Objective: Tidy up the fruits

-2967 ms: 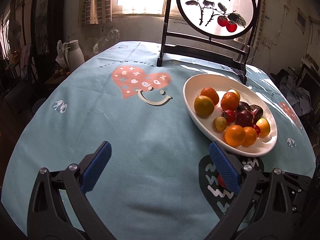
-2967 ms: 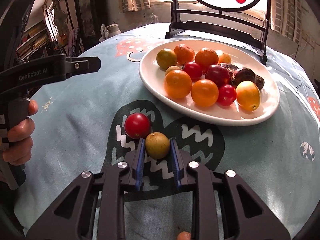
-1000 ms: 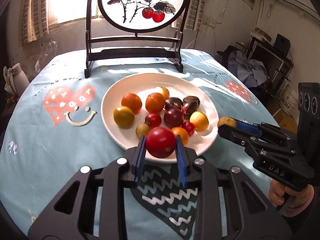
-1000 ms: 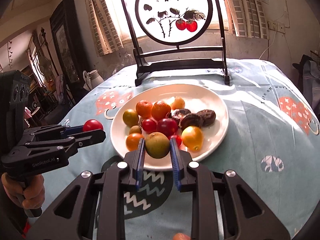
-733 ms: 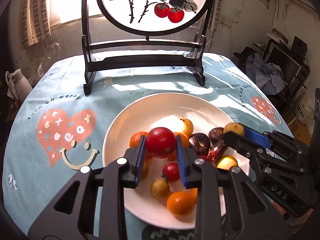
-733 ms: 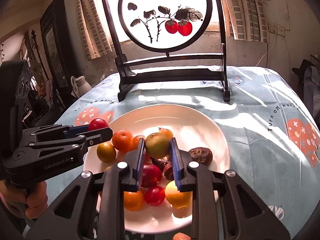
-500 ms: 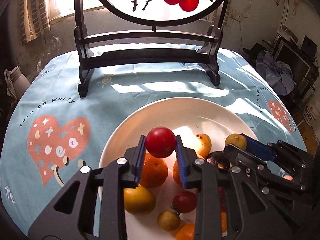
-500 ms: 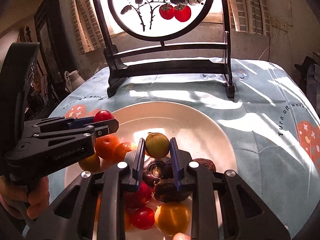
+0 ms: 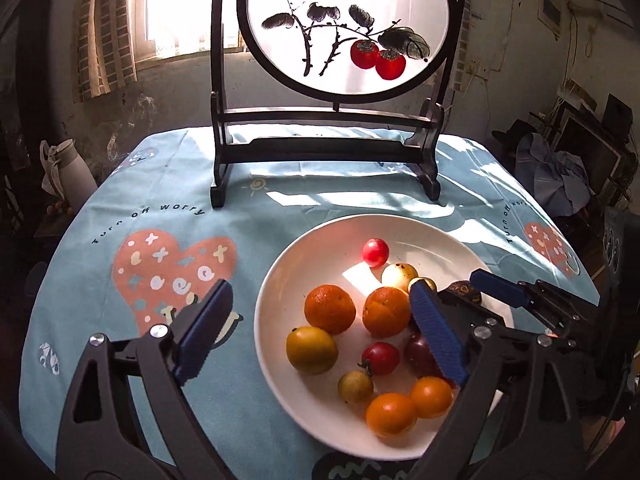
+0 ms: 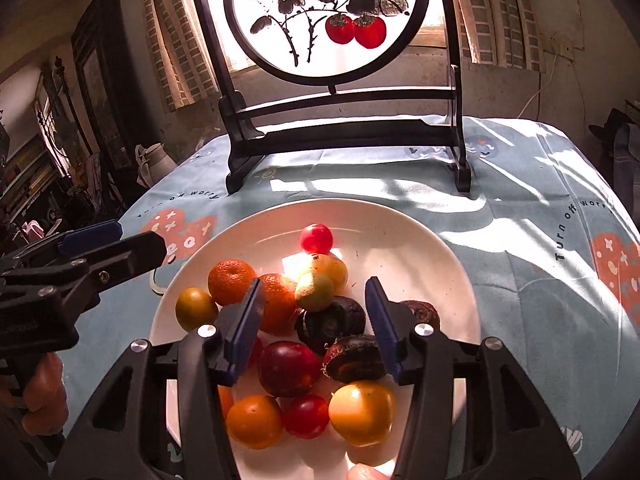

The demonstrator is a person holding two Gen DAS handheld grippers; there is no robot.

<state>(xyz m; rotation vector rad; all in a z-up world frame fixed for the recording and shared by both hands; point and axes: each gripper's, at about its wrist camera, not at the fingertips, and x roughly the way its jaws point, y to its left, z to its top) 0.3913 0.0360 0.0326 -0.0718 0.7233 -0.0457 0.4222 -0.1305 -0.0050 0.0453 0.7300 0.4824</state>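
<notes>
Sunlight falls on a blue tablecloth [image 9: 120, 208]. On the left, the left gripper [image 9: 320, 332] is opening with nothing in it. The red tomato [image 9: 375, 252] lies on the white plate [image 9: 280, 280]. The right gripper [image 10: 314, 320] is opening too; its greenish fruit [image 10: 315, 292] rests on the pile. Next I think both pull back.

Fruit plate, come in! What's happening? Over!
Left gripper and right gripper opening, nothing held. Red tomato and greenish fruit on white plate. Nothing blocking.
</notes>
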